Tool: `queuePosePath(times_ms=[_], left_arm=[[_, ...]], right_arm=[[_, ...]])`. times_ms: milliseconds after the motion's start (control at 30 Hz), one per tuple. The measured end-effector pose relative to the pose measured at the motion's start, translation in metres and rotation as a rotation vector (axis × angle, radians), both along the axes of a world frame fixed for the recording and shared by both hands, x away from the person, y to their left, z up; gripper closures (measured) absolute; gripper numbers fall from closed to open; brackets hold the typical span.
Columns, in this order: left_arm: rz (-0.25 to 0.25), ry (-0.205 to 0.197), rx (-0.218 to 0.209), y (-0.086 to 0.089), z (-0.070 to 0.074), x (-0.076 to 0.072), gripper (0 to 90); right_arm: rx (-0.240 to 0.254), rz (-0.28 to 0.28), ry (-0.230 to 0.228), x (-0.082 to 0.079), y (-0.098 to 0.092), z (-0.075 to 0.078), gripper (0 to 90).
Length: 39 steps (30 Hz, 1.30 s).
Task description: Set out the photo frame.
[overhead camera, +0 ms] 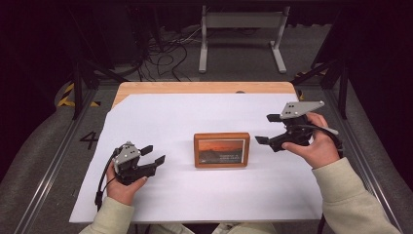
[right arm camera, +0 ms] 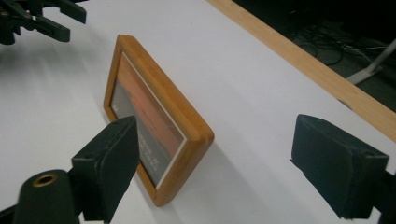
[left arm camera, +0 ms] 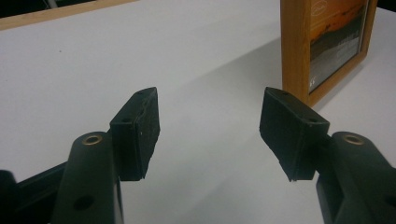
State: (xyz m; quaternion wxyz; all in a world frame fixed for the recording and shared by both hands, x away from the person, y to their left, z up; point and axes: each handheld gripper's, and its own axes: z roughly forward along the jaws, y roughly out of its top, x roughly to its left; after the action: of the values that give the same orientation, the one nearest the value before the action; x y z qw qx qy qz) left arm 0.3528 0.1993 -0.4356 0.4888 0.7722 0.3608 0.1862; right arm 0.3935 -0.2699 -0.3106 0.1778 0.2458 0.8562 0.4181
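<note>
Both forearms come in from the near edge of the desk, each hand gripping a claw turned inward. The left claw sits low near the white sheet, jaws wide apart and empty. The right claw is held higher and tilted, jaws also spread wide with nothing between them. The picture frame lies flat on the sheet between the two claws, touching neither, nearer the right one. It is rectangular, of smooth rounded wood, around an orange sunset print.
</note>
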Motion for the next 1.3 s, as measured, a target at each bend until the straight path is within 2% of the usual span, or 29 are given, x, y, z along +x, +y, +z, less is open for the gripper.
queuePosePath(times_ms=[233, 267, 300, 467, 700, 800, 1033, 1133, 1200, 1300], left_arm=[[-0.019, 0.001, -0.026, -0.001, 0.001, -0.002, 39.8], [-0.019, 0.001, -0.026, -0.001, 0.001, -0.002, 39.8], [-0.02, -0.002, -0.027, -0.001, 0.002, -0.002, 39.8], [-0.028, -0.004, -0.034, -0.002, 0.003, -0.003, 38.6], [-0.039, 0.008, -0.038, -0.005, 0.002, -0.004, 37.6], [-0.051, 0.007, -0.026, -0.004, 0.001, -0.008, 37.3], [-0.059, 0.017, -0.033, -0.001, -0.001, -0.012, 37.3], [-0.065, 0.012, -0.021, -0.002, -0.003, -0.011, 37.2], [-0.071, 0.019, -0.007, -0.004, -0.005, -0.009, 37.2], [-0.07, 0.027, -0.008, -0.004, -0.007, -0.008, 37.2]], right_arm=[[0.059, -0.062, -0.063, -0.014, -0.01, -0.014, 16.7], [0.086, -0.096, -0.091, -0.02, -0.014, -0.024, 16.7], [0.086, -0.096, -0.091, -0.02, -0.014, -0.024, 16.7], [0.14, -0.137, -0.113, -0.027, -0.023, -0.045, 16.7], [0.162, -0.168, -0.113, -0.033, -0.033, -0.072, 16.7], [0.159, -0.177, -0.116, -0.034, -0.035, -0.082, 16.7], [0.116, -0.179, -0.112, -0.035, -0.038, -0.105, 16.7], [0.128, -0.184, -0.077, -0.035, -0.038, -0.119, 17.0], [0.102, -0.181, -0.053, -0.034, -0.037, -0.125, 17.0], [0.1, -0.187, -0.065, -0.033, -0.037, -0.127, 17.1]])
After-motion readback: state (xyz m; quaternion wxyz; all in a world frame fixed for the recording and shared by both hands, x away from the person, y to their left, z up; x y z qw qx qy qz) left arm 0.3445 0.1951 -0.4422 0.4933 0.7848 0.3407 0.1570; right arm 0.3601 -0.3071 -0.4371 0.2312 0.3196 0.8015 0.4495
